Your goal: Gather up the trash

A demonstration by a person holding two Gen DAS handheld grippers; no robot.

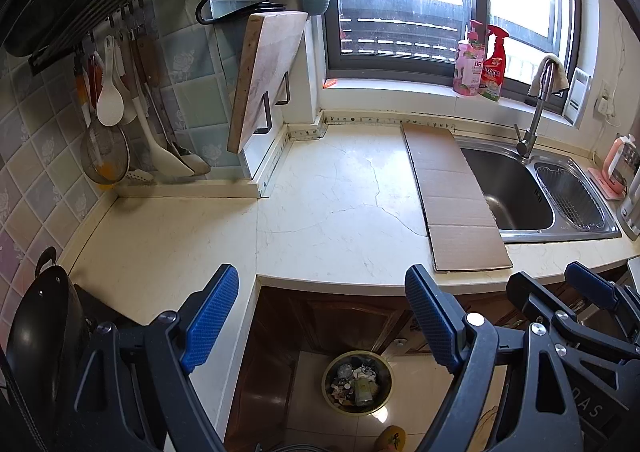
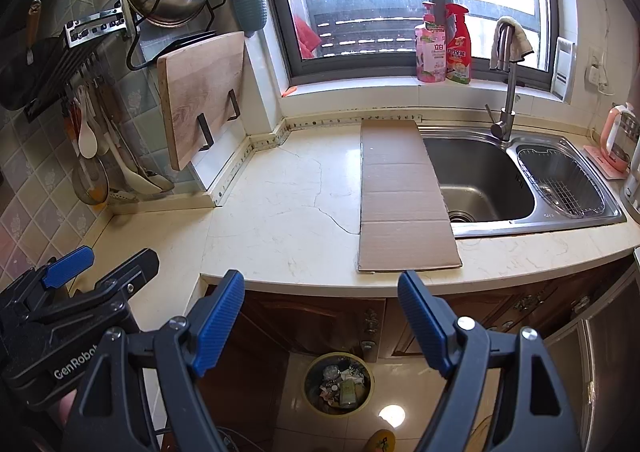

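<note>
A round trash bin [image 1: 357,382] [image 2: 338,383] full of scraps stands on the tiled floor below the counter edge. A flat strip of brown cardboard [image 1: 454,195] [image 2: 404,195] lies on the pale counter, its right side overlapping the sink. My left gripper [image 1: 322,318] hangs open in front of the counter edge with nothing between its blue pads. My right gripper [image 2: 320,322] is open too and holds nothing; it also shows at the right edge of the left wrist view [image 1: 572,292]. The left gripper shows at the left edge of the right wrist view [image 2: 100,264].
A steel double sink [image 2: 484,179] with a wire basket and a faucet [image 2: 506,91] lies at right. A wooden cutting board [image 2: 200,95] and hanging utensils [image 1: 116,115] line the left wall. A black wok [image 1: 36,328] sits at near left. Bottles [image 2: 444,45] stand on the sill.
</note>
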